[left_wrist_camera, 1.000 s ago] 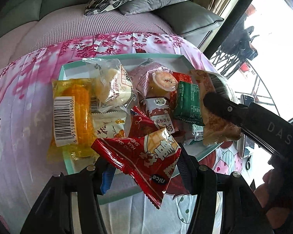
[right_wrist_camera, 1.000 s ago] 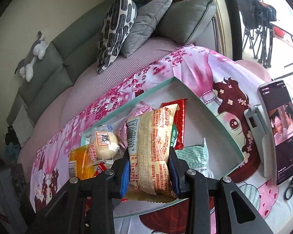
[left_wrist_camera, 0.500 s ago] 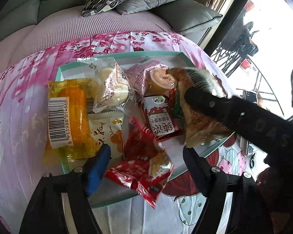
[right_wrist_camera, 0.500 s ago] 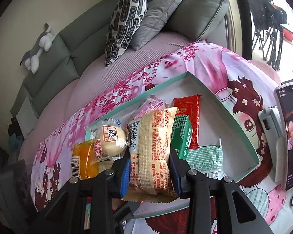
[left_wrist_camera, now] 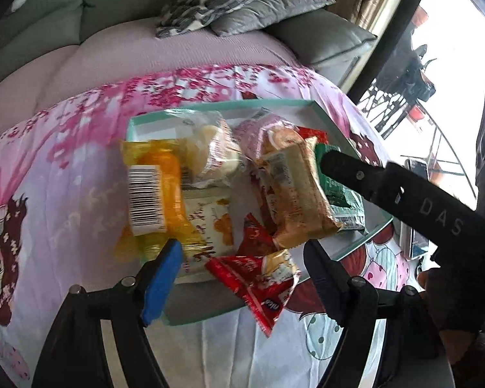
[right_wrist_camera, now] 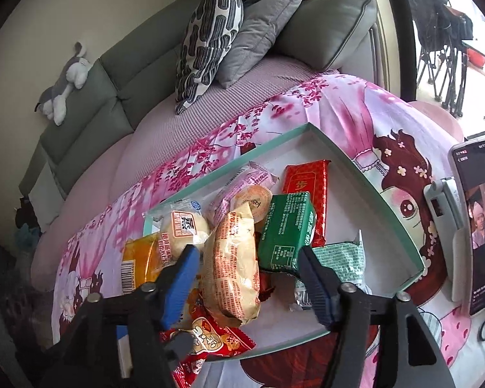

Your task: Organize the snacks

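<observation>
A shallow teal-rimmed tray point(right_wrist_camera: 365, 174) point(left_wrist_camera: 323, 110) lies on the pink bedspread and holds several snack packs. My left gripper point(left_wrist_camera: 242, 268) is open; a red chip bag point(left_wrist_camera: 258, 281) lies below it over the tray's near rim. My right gripper point(right_wrist_camera: 245, 274) is open; a tan bread pack point(right_wrist_camera: 232, 262) point(left_wrist_camera: 294, 194) lies between its fingers on the pile. Beside it are a green pack point(right_wrist_camera: 287, 229), a red bar point(right_wrist_camera: 307, 197), a white bun pack point(right_wrist_camera: 181, 229) and an orange pack point(left_wrist_camera: 155, 190). The right gripper's black arm point(left_wrist_camera: 404, 194) crosses the left wrist view.
A phone on a stand point(right_wrist_camera: 475, 220) stands right of the tray. Cushions point(right_wrist_camera: 210, 32) and a plush toy point(right_wrist_camera: 64, 84) sit at the sofa back. A window with a railing point(left_wrist_camera: 420, 74) is at the right.
My left gripper opened and dropped the red chip bag at the tray's near rim. My right gripper opened and let the tan bread pack settle on the pile.
</observation>
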### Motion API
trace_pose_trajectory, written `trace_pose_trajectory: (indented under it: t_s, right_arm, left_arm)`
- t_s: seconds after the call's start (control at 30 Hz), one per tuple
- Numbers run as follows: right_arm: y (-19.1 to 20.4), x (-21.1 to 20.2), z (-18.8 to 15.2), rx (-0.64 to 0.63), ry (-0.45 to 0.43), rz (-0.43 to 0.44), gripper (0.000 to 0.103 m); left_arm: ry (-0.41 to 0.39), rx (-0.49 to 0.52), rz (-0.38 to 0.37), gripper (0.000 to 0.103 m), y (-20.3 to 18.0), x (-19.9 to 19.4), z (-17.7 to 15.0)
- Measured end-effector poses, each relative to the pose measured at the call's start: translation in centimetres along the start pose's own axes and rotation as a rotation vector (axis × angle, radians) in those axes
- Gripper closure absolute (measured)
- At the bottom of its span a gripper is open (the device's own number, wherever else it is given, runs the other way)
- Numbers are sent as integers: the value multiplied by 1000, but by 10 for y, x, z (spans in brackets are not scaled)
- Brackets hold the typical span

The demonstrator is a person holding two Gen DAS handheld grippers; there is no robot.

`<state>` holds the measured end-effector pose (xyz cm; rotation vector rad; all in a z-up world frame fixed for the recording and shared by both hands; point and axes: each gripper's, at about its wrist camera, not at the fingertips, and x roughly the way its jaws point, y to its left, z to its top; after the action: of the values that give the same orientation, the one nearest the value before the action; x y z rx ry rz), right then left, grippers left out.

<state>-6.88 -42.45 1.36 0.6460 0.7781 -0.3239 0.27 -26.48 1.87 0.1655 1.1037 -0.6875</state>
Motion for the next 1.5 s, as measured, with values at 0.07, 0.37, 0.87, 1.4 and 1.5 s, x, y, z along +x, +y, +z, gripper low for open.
trace_pose_trajectory:
  t_s: [0.07,0.37,0.87,1.4,1.5]
  right_arm:
    - [2,1,-2,-4,5,1,24]
    - [18,-12,-14,-29,-43,2,0]
    - [67,-25,-82,-191,23,-23,0]
    - [77,-11,-101,-218,90,-33,0]
    - [76,-9,-101,-222,94,-47,0]
  left_arm:
    - [-2,-16,34,25,7,-8,1]
    - [-89,-134,163,10,49,-39,-6]
    - [-125,-273,398,3,130,-64,-62]
    - [-40,-326,428,3,152,-58,-83]
    - [-19,-337,421,3,153,-53,-83]
